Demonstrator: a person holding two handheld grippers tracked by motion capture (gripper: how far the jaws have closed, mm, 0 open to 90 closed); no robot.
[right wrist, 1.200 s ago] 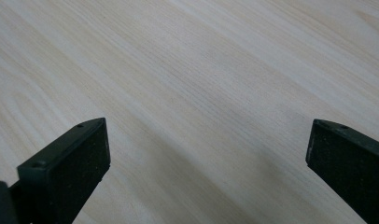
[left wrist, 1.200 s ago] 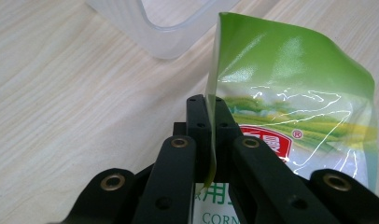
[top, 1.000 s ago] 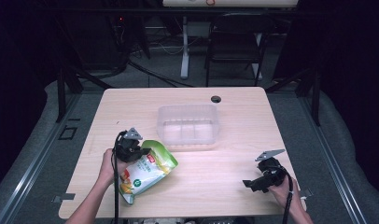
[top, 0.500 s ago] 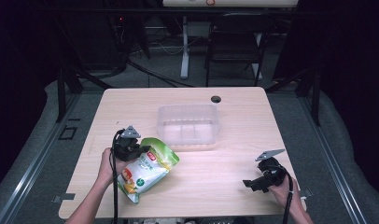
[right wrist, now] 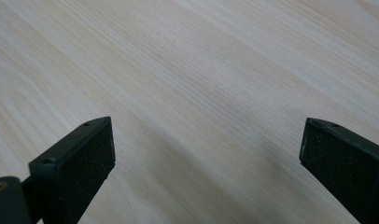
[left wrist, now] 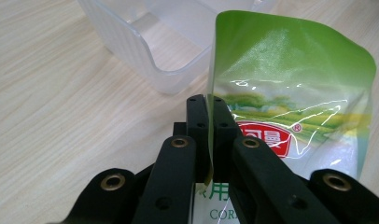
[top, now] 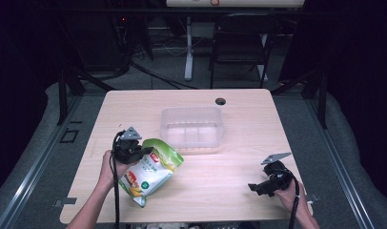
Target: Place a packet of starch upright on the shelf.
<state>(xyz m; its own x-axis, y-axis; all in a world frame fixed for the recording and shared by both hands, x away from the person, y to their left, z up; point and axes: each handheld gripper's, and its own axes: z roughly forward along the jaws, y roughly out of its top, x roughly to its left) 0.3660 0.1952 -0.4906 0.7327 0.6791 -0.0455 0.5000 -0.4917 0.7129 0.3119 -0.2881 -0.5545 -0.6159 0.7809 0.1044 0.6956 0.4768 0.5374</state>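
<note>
**Pouch gripped and edging toward the tub**

Dark room all round, a chair and cable-strewn floor behind, and one pale wooden table [top: 134,105] lit in the middle of it. On that table, just ahead of the left gripper [top: 143,152], stands a clear plastic tub [top: 193,130], empty as far as I can see. The green snack pouch [top: 151,171] trails back from that gripper toward the person, its lower end resting on the wood. In the left gripper view the two black jaws are pressed flat together on the pouch's thin side seam [left wrist: 209,121], with the tub's rounded corner [left wrist: 145,51] just beyond the tips.

Against a second ago, little differs: the pouch has shifted slightly and its top sits a touch nearer the tub, the clamp unchanged. I judge the grasp done and the carry only beginning; the pouch looks bound for the tub.

Well off to the other side, the right gripper [top: 258,187] rests low by the table's near edge, its jaws spread wide over bare wood, idle.
</note>
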